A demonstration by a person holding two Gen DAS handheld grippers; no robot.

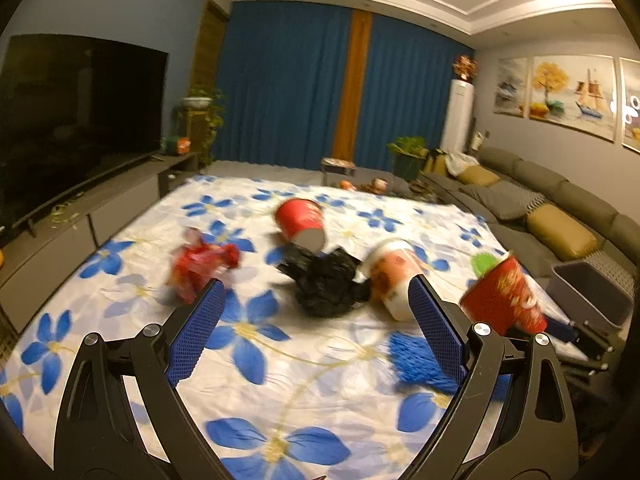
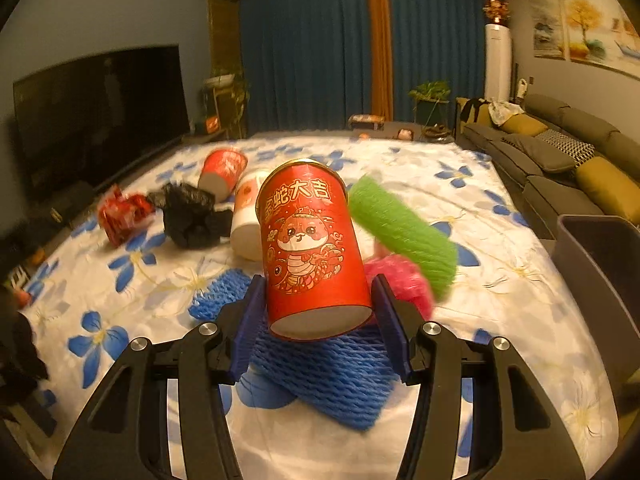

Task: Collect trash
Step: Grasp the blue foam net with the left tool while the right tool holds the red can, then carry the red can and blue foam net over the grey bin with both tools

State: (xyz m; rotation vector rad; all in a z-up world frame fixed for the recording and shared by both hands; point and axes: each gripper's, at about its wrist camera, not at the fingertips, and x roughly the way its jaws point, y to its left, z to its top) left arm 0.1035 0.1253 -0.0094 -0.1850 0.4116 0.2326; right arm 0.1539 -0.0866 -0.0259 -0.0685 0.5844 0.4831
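Item: right claw (image 2: 318, 312), clamped on a red paper cup (image 2: 314, 240) printed with a cartoon snake. The blue pads press the cup's lower wall from both sides; the cup is tilted, its base toward the camera and its mouth away, clear of the cloth. Judged purpose: lifted for carrying to the grey bin (image 2: 600, 264) just off the right edge of the surface.

Item: left claw (image 1: 316, 320), jaws wide apart, nothing between them, hovering over the flowered sheet (image 1: 280, 360). Judged purpose: ready for the next piece.

Remaining trash on the sheet:
- blue foam netting (image 2: 340, 384), directly below the held cup;
- green foam netting (image 2: 404, 232) and pink foam netting (image 2: 404, 284), just right of the cup;
- white paper cup (image 2: 248, 224), on its side;
- second red cup (image 2: 224, 168), on its side, farther back;
- black crumpled bag (image 2: 188, 216), between the cups and the red wrapper (image 2: 124, 216).

Whether the surface is a bed or a covered bench cannot be told. Progress: early; most pieces lie uncollected.
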